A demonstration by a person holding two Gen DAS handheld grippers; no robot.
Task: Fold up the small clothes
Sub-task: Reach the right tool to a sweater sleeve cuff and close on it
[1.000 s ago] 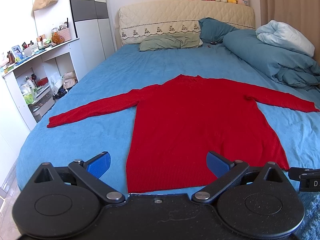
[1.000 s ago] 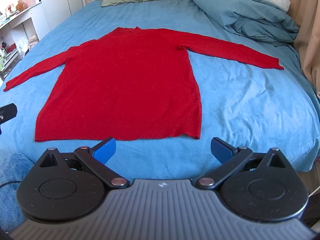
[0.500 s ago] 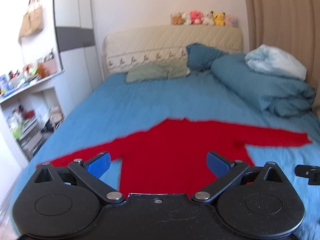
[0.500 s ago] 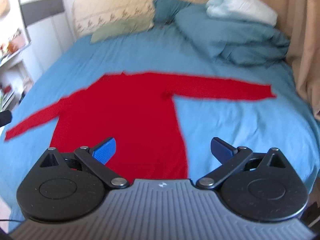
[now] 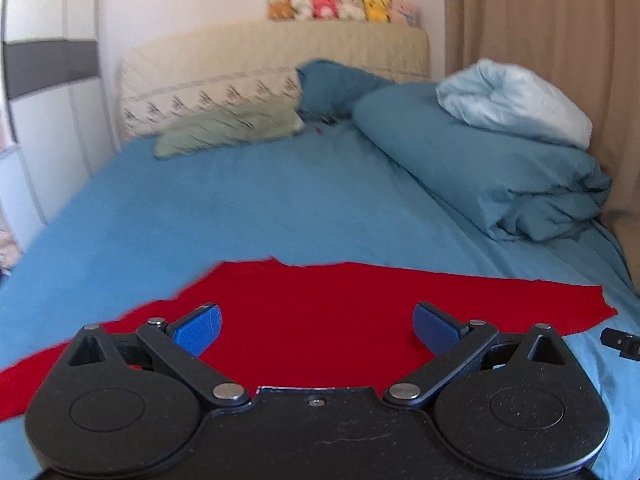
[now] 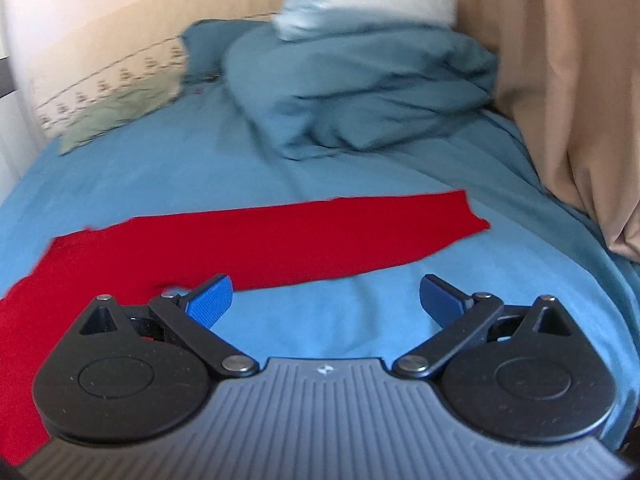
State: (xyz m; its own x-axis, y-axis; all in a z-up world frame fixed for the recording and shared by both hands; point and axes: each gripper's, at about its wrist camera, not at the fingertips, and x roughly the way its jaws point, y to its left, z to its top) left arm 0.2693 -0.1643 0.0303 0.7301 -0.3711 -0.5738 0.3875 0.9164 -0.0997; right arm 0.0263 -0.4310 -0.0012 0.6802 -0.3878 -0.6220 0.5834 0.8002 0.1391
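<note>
**Bedroom surroundings, both wrist views**

Bed sheet point(image 5: 280, 200) blue, covers the mattress. Rolled teal duvet point(image 5: 480, 168) lies on the right side, pale blue blanket point(image 5: 516, 100) on top of it. Green pillow point(image 5: 228, 128) and teal pillow point(image 5: 336, 84) rest against the beige headboard point(image 5: 272, 56). Row of plush toys point(image 5: 344, 6) sits along the headboard top. Tan curtain point(image 6: 572, 80) hangs right; wardrobe point(image 5: 48, 80) stands left

Black grippers point(image 5: 316, 322) point(image 6: 325, 300), blue ribbed pads point(image 5: 197, 329), silver screws
</note>
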